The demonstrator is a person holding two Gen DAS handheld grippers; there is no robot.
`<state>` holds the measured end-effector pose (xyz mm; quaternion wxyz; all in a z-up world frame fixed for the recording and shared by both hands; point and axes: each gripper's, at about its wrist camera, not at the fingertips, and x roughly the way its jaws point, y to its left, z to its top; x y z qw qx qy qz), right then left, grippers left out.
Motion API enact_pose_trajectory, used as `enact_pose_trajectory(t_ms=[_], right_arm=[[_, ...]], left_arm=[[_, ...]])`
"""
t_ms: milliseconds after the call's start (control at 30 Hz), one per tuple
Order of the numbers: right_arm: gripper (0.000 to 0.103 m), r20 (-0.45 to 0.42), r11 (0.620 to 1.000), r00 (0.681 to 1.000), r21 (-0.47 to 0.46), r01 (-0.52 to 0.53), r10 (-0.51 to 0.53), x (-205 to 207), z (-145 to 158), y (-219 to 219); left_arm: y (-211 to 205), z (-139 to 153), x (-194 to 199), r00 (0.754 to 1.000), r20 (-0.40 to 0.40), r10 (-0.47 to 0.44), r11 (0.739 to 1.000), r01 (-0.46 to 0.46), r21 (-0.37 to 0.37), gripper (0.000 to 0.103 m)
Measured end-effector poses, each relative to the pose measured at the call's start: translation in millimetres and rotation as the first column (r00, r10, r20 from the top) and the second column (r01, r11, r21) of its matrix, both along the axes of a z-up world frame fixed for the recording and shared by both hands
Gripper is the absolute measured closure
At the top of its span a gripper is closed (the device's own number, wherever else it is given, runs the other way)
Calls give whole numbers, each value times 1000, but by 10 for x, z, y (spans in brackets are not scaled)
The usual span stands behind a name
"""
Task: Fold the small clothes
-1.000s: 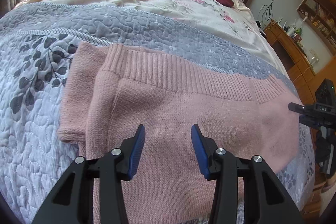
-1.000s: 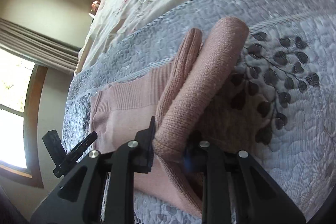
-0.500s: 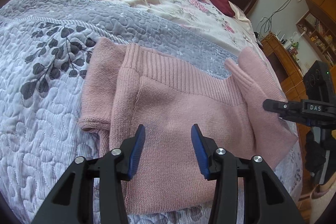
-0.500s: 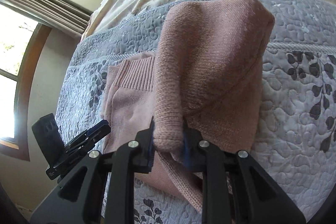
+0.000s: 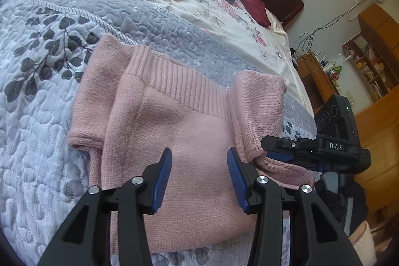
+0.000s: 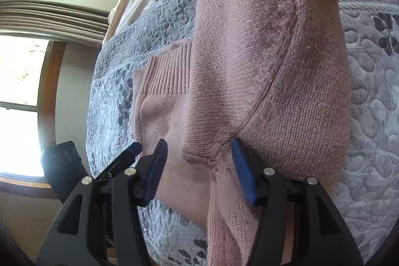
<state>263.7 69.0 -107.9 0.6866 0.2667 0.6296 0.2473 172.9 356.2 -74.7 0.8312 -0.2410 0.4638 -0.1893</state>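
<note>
Left wrist view: left gripper gaping, empty, poised over soft pink knitted sweater lying flat on grey quilted leaf-print bedspread, one sleeve already tucked in, other sleeve doubled inward beside right gripper. Right wrist view: right gripper spread apart, nothing pinched, bulky folded sleeve resting loose against one finger. Likely risk: springy knit sliding back outward or snagging on that finger during withdrawal, undoing fold.

The pink knitted sweater runs off the right-wrist view's near edge; shelf items are too small to identify.
</note>
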Motion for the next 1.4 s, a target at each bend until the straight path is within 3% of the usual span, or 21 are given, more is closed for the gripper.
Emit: enact_pose_trajectory(t_ms=[100,200,400,600,867,900,1033,1200,1400], right_arm=[[41,-24,999,1000,49,13,-12,-36,104,-161],[38,21,999,1000,40,21,-22,-83,307,-349],[38,102,990,991,-102,101,-91,-139,482,-919],[38,76,979,985,-116,165,-157,-294,216,-1447],[38,24,978,981,-75,196,-195,-480,-173,-1588],[38,20,978,980,-67,199,-198,-502,-205,-1587],[38,14,978,980,-60,200,-200,-553,-261,-1568],[38,26,977,979,-59,203,-202,-633,-222,-1533],[38,89,982,985,-108,154,-145,-711,-56,-1359]], left_arm=[[-153,-22,65,1000,-20,-20,997,18,-71,56],[-350,-58,152,998,-40,-43,992,38,-118,53],[-726,-174,377,993,-92,-78,986,63,-155,47],[-933,-449,594,977,-196,-84,984,49,-172,46],[-1204,-557,700,963,-230,-138,955,68,-288,47],[-1232,-571,705,964,-230,-135,955,65,-289,47],[-1266,-578,683,970,-211,-120,951,52,-305,78],[-1214,-302,568,988,-113,-103,960,69,-271,82],[-822,80,430,997,-16,-69,963,63,-264,82]])
